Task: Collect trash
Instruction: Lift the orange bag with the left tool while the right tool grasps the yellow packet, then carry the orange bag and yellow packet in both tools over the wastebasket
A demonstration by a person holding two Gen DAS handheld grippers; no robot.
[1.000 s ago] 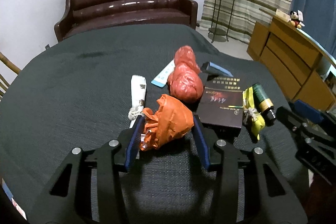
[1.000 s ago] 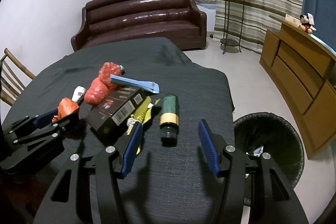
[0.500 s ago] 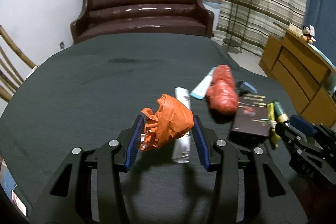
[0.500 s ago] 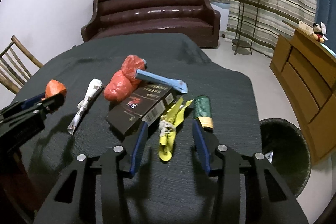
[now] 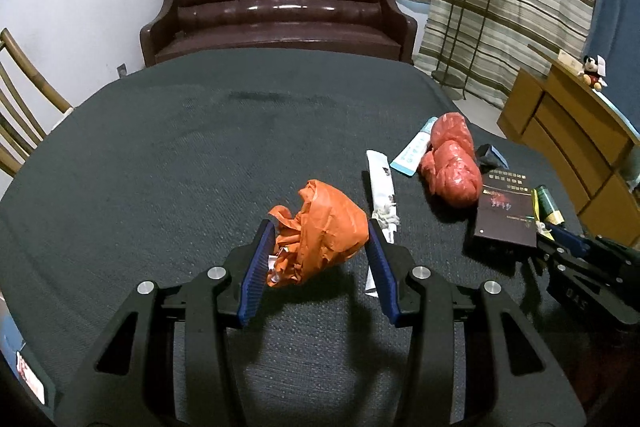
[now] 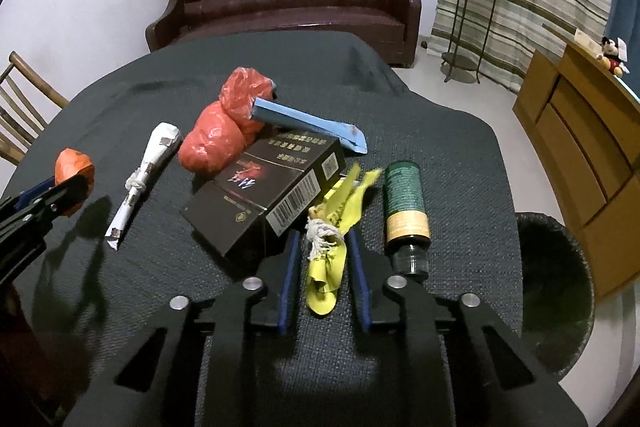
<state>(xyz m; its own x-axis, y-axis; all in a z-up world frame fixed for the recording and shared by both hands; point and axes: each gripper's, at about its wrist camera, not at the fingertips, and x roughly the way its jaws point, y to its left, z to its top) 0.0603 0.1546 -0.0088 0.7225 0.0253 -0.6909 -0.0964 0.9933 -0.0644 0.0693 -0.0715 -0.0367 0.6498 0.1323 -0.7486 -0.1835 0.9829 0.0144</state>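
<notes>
My left gripper (image 5: 318, 251) is shut on a crumpled orange bag (image 5: 320, 231) and holds it above the dark table (image 5: 160, 155); the bag also shows in the right wrist view (image 6: 74, 169). My right gripper (image 6: 324, 259) has its jaws close on either side of a knotted yellow wrapper (image 6: 336, 223) lying on the table; whether the pads press it I cannot tell. On the table lie a red bag (image 6: 224, 135), a white knotted wrapper (image 6: 148, 167), a black box (image 6: 268, 187), a blue packet (image 6: 308, 125) and a green bottle (image 6: 406, 203).
A black trash bin (image 6: 556, 291) stands on the floor right of the table. A brown sofa (image 5: 276, 11) is behind the table, a wooden cabinet (image 6: 588, 123) at right, a plant stand (image 6: 468, 11) by the curtain, a wooden chair (image 5: 20, 107) at left.
The left gripper has lifted the orange bag and carried it left, away from the pile. The right gripper has moved left from the green bottle and narrowed around the yellow wrapper.
</notes>
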